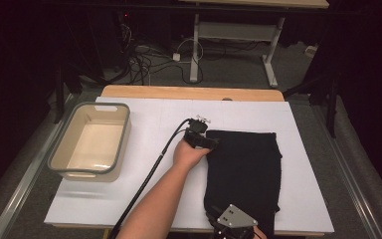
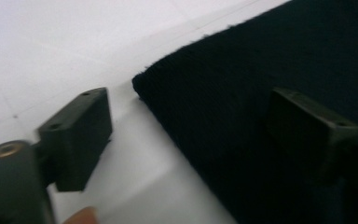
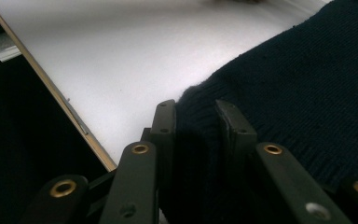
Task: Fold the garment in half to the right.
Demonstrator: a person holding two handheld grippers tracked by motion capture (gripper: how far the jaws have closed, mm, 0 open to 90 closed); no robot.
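Note:
A black knitted cloth (image 1: 243, 172) lies folded on the white table top (image 1: 154, 124), right of centre. My left gripper (image 1: 205, 141) sits at the cloth's far left corner, open, one jaw over the white surface and the other over the black cloth (image 2: 270, 70). In the left gripper view the left gripper (image 2: 205, 135) straddles the cloth's edge. My right gripper (image 1: 227, 223) is at the cloth's near left corner by the table's front edge. In the right gripper view the right gripper (image 3: 196, 121) is shut on a bunched fold of the black cloth (image 3: 307, 84).
A beige tub with a grey rim (image 1: 124, 130) stands on the table's left part with nothing in it. The table's front edge (image 3: 60, 100) runs close beside my right gripper. Beyond the far edge are another table's legs and cables on the floor.

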